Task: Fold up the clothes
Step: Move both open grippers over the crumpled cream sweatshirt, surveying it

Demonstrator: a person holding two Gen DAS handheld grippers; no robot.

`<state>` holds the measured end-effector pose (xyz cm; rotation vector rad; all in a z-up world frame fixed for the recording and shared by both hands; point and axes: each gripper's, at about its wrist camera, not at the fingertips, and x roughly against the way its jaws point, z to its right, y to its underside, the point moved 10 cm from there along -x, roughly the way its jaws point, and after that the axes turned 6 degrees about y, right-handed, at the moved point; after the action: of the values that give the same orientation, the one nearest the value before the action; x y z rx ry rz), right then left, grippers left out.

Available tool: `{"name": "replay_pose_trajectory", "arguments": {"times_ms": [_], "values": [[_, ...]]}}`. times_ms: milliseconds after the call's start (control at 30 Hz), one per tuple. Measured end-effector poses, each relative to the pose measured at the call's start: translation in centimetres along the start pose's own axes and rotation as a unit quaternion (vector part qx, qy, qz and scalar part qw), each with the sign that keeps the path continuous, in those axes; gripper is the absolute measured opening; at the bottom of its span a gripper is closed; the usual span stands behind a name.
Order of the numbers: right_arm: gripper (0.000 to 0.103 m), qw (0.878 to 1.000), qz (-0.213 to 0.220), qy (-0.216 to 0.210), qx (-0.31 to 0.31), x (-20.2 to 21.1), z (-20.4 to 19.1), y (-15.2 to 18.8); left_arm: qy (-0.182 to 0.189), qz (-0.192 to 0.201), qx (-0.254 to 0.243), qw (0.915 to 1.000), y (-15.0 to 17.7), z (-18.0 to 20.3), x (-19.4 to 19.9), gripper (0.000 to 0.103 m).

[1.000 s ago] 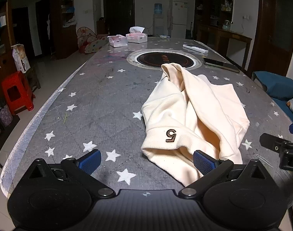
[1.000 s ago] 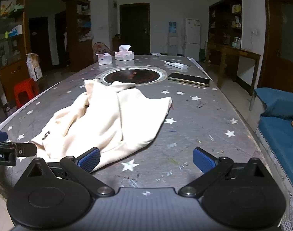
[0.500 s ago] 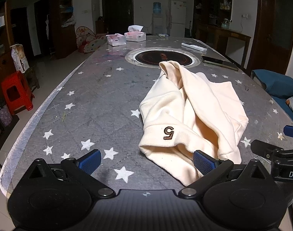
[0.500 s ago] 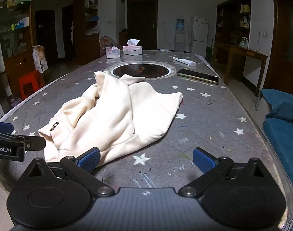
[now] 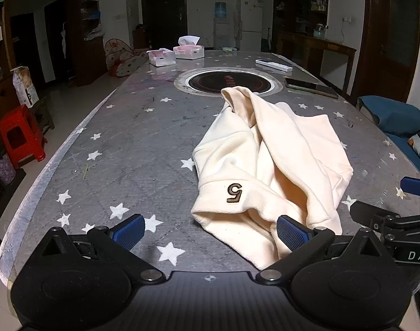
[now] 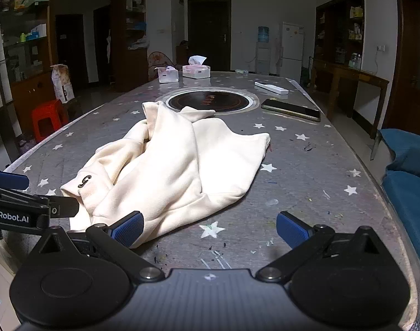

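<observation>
**Asker:** Sweatshirt (image 5: 279,149) first: where does it sit against your claws?

**Me:** It lies crumpled on the desk (image 5: 143,143), cream-coloured, with a dark "5" patch (image 5: 234,192) on the cuff nearest me. My left claw (image 5: 210,230) is spread wide and grips nothing. Its right pad (image 5: 291,233) sits over the near edge of the fabric, though I cannot tell whether it touches. Its left pad (image 5: 128,231) is over bare desk.

**Asker:** And the other one?

**Me:** My right claw (image 6: 208,229) is spread wide too, and empty. Its left pad (image 6: 128,229) is at the hem of the sweatshirt (image 6: 182,165), and again I cannot tell whether they meet. Its right pad (image 6: 291,230) is over bare desk (image 6: 306,182). From that view my left claw (image 6: 30,207) shows at the left edge, just beside the cuff.

**Asker:** What lies farther out? Any containers?

**Me:** Beyond the sweatshirt's far end is a round dark cooktop (image 5: 229,82) set into the desk. A phone (image 6: 290,109) lies to its right, and past that a white remote (image 6: 270,87). At the far end stand two tissue boxes (image 5: 161,56), one with a tissue sticking up from its slot. Off the desk, a red stool (image 5: 20,135) stands on the floor to the left.
</observation>
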<state>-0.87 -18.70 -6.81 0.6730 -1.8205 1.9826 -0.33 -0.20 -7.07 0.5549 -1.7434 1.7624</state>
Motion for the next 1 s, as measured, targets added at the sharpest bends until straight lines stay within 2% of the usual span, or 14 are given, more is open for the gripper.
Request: {"name": "replay_pose_trajectory", "arguments": {"times_ms": [1000], "values": [[0.103, 1.0, -0.001, -0.011, 0.007, -1.4, -1.0, -0.9, 0.002, -0.007, 0.0, 1.0, -0.9, -0.3, -1.3, 0.103]]}}
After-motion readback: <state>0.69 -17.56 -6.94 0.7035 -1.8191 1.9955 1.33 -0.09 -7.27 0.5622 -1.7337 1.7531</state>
